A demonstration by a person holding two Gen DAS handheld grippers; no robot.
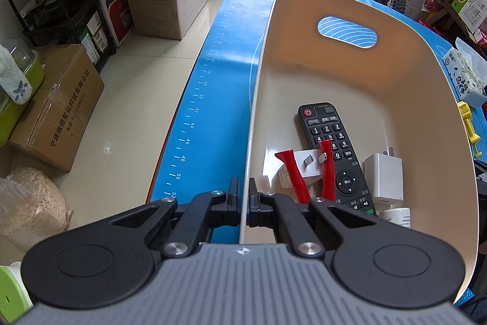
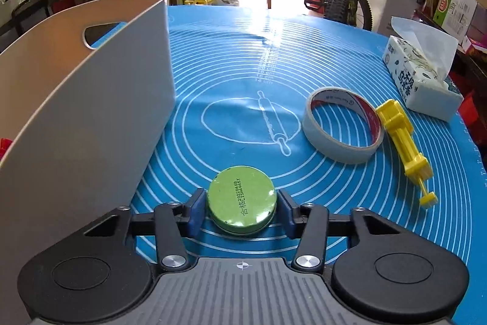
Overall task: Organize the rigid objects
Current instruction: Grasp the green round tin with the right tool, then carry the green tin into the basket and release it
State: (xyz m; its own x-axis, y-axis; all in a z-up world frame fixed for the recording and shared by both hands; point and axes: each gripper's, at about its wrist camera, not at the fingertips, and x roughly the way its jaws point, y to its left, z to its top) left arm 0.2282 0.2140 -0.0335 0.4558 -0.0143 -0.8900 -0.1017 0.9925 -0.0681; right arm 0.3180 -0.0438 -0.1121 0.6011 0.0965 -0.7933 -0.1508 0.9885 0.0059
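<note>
Cream plastic forms the bin that stands along the left edge of the worktop, which is covered by a blue mat printed with white rings and a ruler scale. The left gripper has its jaws closed on the bin's near left wall, one finger outside and one inside, the thin rim pinched between them. Inside the bin, on its floor, lie a black remote control, red-handled pliers resting across a white plug adapter, a second white charger beside the remote, and the top of a small white bottle at the near end.

To the right of the bin, near the front edge of the worktop, a round green tin sits flat on the mat with printed characters on its lid. The right gripper is down around it: no earlier frame, but its blue pads stand at the tin's left and right sides, touching or all but touching; whether they press on it I cannot tell.

Further right, a roll of pale tape lies flat, with a yellow plastic clamp just beside it on the right. A soft pack of tissues lies toward the right edge of the worktop.
</note>
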